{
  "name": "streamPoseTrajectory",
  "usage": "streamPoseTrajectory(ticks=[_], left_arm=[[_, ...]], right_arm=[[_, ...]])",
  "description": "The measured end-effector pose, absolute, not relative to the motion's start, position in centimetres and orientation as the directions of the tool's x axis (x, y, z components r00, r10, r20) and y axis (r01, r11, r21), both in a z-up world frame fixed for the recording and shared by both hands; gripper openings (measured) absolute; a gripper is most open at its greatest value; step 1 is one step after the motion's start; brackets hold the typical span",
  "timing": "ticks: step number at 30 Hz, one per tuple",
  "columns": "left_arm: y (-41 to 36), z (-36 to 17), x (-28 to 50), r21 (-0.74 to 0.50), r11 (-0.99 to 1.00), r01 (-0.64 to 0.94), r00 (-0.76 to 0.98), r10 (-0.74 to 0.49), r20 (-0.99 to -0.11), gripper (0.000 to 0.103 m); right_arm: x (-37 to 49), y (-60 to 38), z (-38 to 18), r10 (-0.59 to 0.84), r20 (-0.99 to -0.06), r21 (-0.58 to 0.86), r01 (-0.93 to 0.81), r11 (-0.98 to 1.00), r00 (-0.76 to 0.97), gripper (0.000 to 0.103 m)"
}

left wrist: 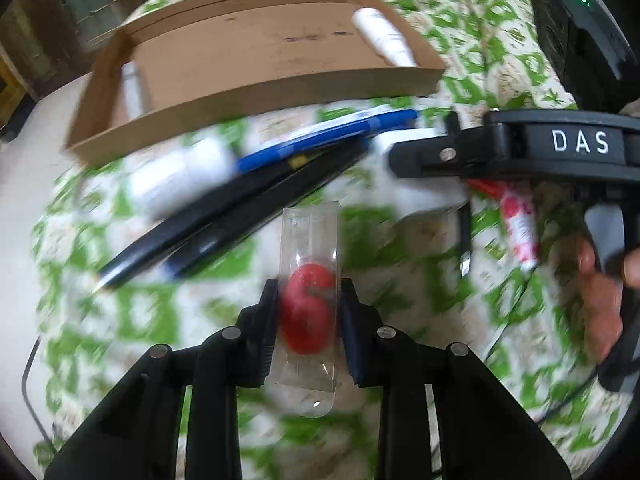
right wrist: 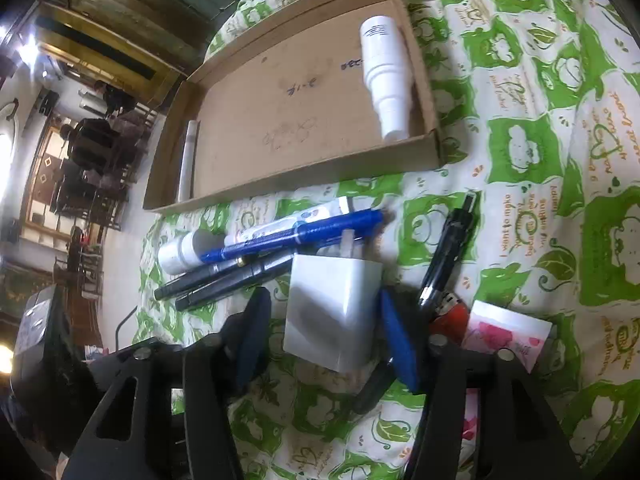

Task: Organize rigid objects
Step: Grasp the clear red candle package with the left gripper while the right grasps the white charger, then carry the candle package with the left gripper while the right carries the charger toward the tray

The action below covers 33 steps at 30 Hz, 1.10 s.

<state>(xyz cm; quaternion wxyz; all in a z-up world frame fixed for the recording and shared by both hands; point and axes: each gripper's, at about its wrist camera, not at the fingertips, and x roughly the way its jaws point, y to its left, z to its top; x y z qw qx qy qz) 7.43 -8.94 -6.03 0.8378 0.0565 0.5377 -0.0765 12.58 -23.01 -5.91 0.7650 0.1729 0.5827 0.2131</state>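
Observation:
My left gripper [left wrist: 308, 308] is shut on a clear plastic case [left wrist: 310, 248] with a red piece inside, held above the green-patterned cloth. My right gripper [right wrist: 324, 328] is open, its jaws on either side of a white charger block [right wrist: 332, 312] lying on the cloth. It also shows in the left wrist view [left wrist: 404, 152]. The shallow cardboard tray [right wrist: 296, 172] lies beyond, holding a white stepped tube [right wrist: 386, 80] at its right and a thin white stick [right wrist: 188, 156] at its left. The tray also shows in the left wrist view [left wrist: 256, 96].
Between tray and grippers lie a blue pen [right wrist: 296, 236], two black pens [right wrist: 228, 276], a white marker [right wrist: 188, 252] and a black pen [right wrist: 448, 248]. A pink-patterned tube [right wrist: 508, 336] and a red item [right wrist: 452, 316] lie right of my right gripper.

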Motion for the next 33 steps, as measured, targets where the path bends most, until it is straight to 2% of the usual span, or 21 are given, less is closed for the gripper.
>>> streamPoseTrajectory(ticks=[4,5,8,10,13,20,29,33], left_arm=[[-6.1,-5.7,6.9,-0.084,0.991,0.104,0.424,-0.121,-0.897,0.026],[-5.9,-5.6,7.0,-0.101,0.99,0.094,0.432,-0.132,-0.892,0.026],[-6.1,-5.8,7.3,-0.084,0.992,0.097,0.432,-0.119,-0.894,0.026],[-6.6,-5.8,7.3,-0.068,0.992,0.102,0.427,-0.105,-0.898,0.026],[-6.8,-6.0,7.4,-0.067,0.993,0.1,0.423,-0.104,-0.9,0.027],[-7.7,-6.6,8.8,-0.077,0.993,0.091,0.412,-0.108,-0.905,0.027],[-6.9,-7.5,8.5,-0.074,0.993,0.088,0.397,-0.104,-0.912,0.028],[-6.7,-8.0,8.6,-0.075,0.993,0.088,0.395,-0.104,-0.913,0.028]], right_arm=[[12.1,-20.8,-5.6,0.416,-0.872,0.368,-0.215,0.905,0.259,0.057],[11.8,-19.7,-5.7,0.348,-0.896,0.28,-0.257,0.925,0.277,0.057],[10.9,-16.5,-6.7,0.137,-0.937,0.014,-0.358,0.934,0.32,0.056],[10.5,-15.9,-6.5,0.094,-0.93,-0.044,-0.362,0.931,0.356,0.057],[10.6,-17.4,-5.9,0.164,-0.927,0.052,-0.317,0.947,0.337,0.051],[10.2,-19.7,-5.8,0.44,-0.879,0.376,-0.301,0.876,0.183,0.049],[9.3,-18.1,-6.0,0.348,-0.917,0.258,-0.376,0.89,0.196,0.05],[9.7,-17.2,-5.7,0.358,-0.912,0.275,-0.349,0.896,0.201,0.052]])
